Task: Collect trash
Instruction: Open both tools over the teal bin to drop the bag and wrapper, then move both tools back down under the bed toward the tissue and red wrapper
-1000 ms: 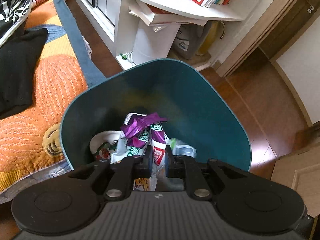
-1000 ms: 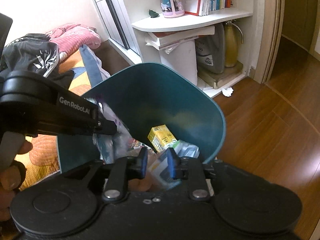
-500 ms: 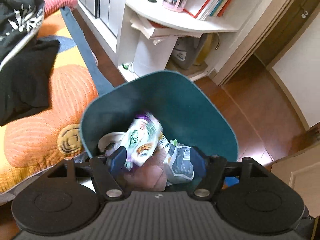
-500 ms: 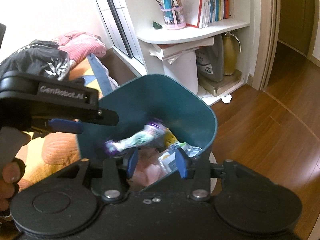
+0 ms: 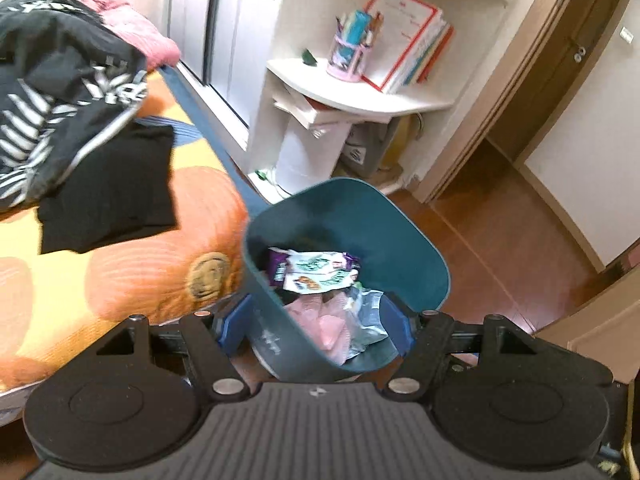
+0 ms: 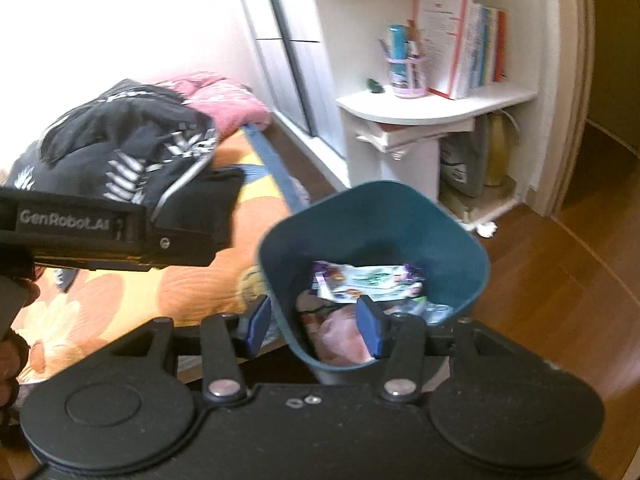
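Note:
A teal bin (image 5: pixel 360 216) stands on the wood floor beside the bed, also in the right wrist view (image 6: pixel 380 216). On top of the trash inside lies a purple, white and green wrapper (image 5: pixel 316 270) (image 6: pixel 368 280), over pink trash (image 5: pixel 320 320) and a clear bag (image 5: pixel 368 316). My left gripper (image 5: pixel 318 330) hangs above the bin's near rim, open, with nothing held. My right gripper (image 6: pixel 312 328) is also above the near rim; its jaws are opening and the pads press on nothing. The left gripper's body (image 6: pixel 112 232) shows at the left of the right wrist view.
A bed with an orange flowered cover (image 5: pixel 120 272) lies left of the bin, with black clothes (image 5: pixel 80 120) and a pink blanket (image 6: pixel 224 100) on it. A white shelf (image 5: pixel 360 92) holds books and a pencil cup. To the right are wood floor (image 5: pixel 500 240) and a doorway.
Both grippers opened and rose back away from the bin. The wrapper left the left gripper and fell onto the trash inside. The right gripper let go of its item too.

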`<state>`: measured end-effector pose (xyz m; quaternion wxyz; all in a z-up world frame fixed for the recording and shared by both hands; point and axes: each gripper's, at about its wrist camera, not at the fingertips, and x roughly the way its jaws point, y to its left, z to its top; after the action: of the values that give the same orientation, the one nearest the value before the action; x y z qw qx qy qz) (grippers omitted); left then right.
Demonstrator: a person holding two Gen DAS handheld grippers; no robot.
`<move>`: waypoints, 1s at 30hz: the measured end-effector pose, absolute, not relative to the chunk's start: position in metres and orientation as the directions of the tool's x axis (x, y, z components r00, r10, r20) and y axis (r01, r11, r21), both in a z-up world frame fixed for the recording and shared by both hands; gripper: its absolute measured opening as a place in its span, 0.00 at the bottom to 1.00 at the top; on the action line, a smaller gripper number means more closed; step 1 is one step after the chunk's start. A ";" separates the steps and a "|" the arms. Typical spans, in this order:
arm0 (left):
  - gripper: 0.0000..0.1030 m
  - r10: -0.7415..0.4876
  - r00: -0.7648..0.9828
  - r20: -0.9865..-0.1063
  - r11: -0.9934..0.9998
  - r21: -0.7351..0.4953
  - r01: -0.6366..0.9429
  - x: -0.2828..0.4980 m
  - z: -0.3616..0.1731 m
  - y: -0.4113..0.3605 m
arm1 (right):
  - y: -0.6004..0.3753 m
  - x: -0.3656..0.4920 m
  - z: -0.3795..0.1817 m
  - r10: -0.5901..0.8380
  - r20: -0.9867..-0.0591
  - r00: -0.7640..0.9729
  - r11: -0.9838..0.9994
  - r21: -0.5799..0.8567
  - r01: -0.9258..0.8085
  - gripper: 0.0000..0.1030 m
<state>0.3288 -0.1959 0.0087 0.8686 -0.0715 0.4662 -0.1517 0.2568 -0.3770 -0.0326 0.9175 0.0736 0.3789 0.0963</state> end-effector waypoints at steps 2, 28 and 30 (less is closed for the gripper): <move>0.67 -0.321 0.536 -0.781 0.947 -0.265 0.182 0.317 0.015 -0.177 | -0.363 0.252 -0.029 0.254 -0.677 0.691 0.966 0.214 -0.145 0.46; 0.89 -0.073 0.486 -0.871 0.942 -0.220 -0.253 0.228 -0.131 0.077 | -0.168 0.251 -0.146 0.429 -0.806 0.408 0.870 0.248 -0.426 0.47; 0.89 -0.059 0.445 -0.894 0.935 -0.206 -0.289 0.231 -0.159 0.088 | -0.160 0.258 -0.170 0.419 -0.823 0.384 0.873 0.247 -0.421 0.47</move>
<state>0.2308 0.0881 -0.1592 0.8335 -0.1667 0.5222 0.0691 0.2583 -0.1597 -0.1698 0.8318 -0.0015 0.4943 0.2525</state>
